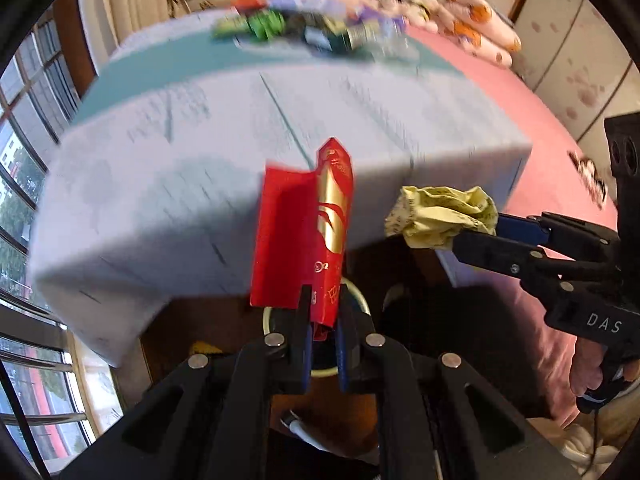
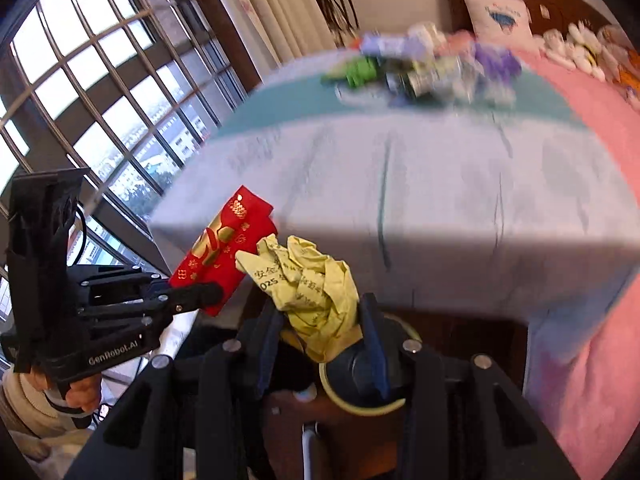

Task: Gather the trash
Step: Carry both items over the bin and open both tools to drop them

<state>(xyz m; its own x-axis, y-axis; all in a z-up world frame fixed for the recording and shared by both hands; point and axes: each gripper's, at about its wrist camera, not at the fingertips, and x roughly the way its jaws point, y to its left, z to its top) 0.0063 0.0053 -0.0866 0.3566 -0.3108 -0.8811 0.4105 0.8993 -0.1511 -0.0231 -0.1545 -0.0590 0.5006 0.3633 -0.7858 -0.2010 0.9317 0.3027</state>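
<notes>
The bed (image 1: 540,128), under a pink cover, fills the far side of both views. On it lies a pale blue folded quilt (image 1: 240,160), whose near edge hangs toward the grippers. At the quilt's far end sits a blurred heap of trash (image 1: 316,28), with green, purple and dark wrappers; single pieces cannot be told apart. Below the quilt's near edge stands a dark bin with a yellowish rim (image 2: 360,404), partly hidden behind the grippers. In front of that same edge the left gripper (image 1: 323,328) is clamped on the lower end of a red and gold envelope (image 1: 316,228), which stands upright. Just right of the envelope, also before the quilt's near edge, the right gripper (image 2: 324,320) pinches a crumpled yellow paper (image 2: 312,280) printed with dark characters
</notes>
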